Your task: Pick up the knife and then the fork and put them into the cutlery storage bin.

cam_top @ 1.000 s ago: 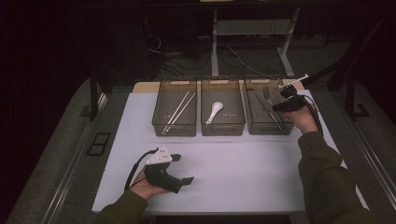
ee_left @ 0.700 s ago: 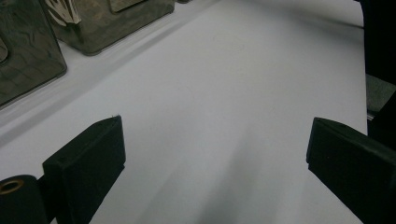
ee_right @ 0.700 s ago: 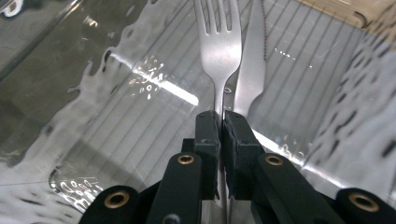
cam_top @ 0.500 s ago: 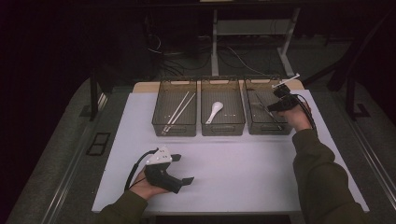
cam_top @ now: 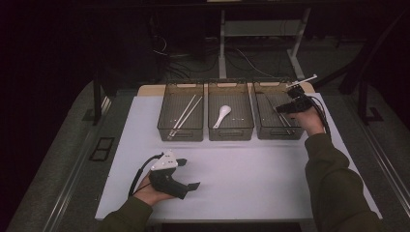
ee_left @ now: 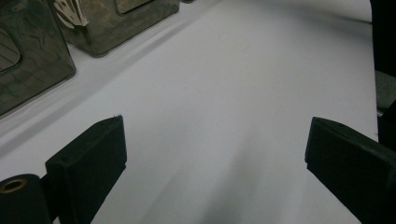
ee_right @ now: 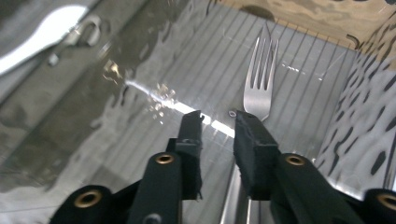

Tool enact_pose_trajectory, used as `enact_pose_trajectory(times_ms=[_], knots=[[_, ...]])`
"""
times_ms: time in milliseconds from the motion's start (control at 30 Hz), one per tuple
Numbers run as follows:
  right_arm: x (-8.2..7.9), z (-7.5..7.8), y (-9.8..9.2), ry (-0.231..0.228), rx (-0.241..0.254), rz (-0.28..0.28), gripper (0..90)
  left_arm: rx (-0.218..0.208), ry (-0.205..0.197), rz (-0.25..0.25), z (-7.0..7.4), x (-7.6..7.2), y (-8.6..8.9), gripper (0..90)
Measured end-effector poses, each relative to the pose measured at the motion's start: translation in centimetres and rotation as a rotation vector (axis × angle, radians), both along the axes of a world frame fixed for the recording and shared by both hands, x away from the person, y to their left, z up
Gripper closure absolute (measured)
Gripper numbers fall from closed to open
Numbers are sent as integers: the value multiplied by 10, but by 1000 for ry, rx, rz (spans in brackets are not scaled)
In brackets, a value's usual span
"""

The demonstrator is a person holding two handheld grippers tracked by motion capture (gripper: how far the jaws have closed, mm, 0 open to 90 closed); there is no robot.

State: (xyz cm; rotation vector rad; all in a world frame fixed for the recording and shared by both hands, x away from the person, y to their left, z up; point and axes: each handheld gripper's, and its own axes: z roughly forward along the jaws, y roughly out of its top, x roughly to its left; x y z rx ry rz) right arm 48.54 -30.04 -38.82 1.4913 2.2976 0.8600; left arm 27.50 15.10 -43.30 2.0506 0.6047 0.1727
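Observation:
A metal fork (ee_right: 260, 70) lies on the floor of the right bin (cam_top: 270, 130), tines pointing away in the right gripper view. My right gripper (ee_right: 218, 122) hangs inside that bin just over the fork's handle. Its jaws have just been opening and stand a little apart; the handle runs under the gap and the right jaw, and the pads do not press on it. In the high view the right gripper (cam_top: 283, 109) is over the bin's far end. My left gripper (cam_top: 190, 174) rests on the white mat (cam_top: 251, 169) near the front, jaws wide open (ee_left: 215, 135) and empty.
Three clear bins stand in a row at the back of the mat. The left bin (cam_top: 164, 126) holds a pair of chopsticks (cam_top: 184, 116). A white spoon (cam_top: 222, 115) lies in the middle bin (cam_top: 231, 131). The table's right edge runs close to my right forearm.
The right gripper has tipped slightly down and left into the right bin. The left hand and gripper have not moved.

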Motion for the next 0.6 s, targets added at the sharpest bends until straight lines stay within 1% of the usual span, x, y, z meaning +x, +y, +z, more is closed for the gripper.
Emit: enact_pose_trajectory(times_ms=[67, 167, 267, 300, 400, 433, 533, 600], knots=[[-1, 2, -3, -16, 23, -7, 648, -7, -1, 7, -1, 0, 0, 43], [-3, 4, -6, -23, 50, -17, 567, -12, -5, 13, 0, 2, 1, 42], [-5, 6, -7, -42, 66, -11, 509, -28, -10, 24, 1, 4, 2, 39], [-6, 7, -7, -57, 73, -8, 497, -21, -11, 21, 1, 5, 4, 39], [-10, 10, -8, -77, 106, 5, 444, -28, -10, 32, 2, 5, 5, 25], [-12, 11, -7, -83, 130, 12, 417, -26, -9, 36, 2, 5, 6, 19], [-16, 12, -4, -103, 135, 22, 374, -24, -7, 42, 2, 4, 6, 6], [-20, 11, -1, -112, 126, 30, 350, -24, -8, 42, 2, 4, 6, 2]])
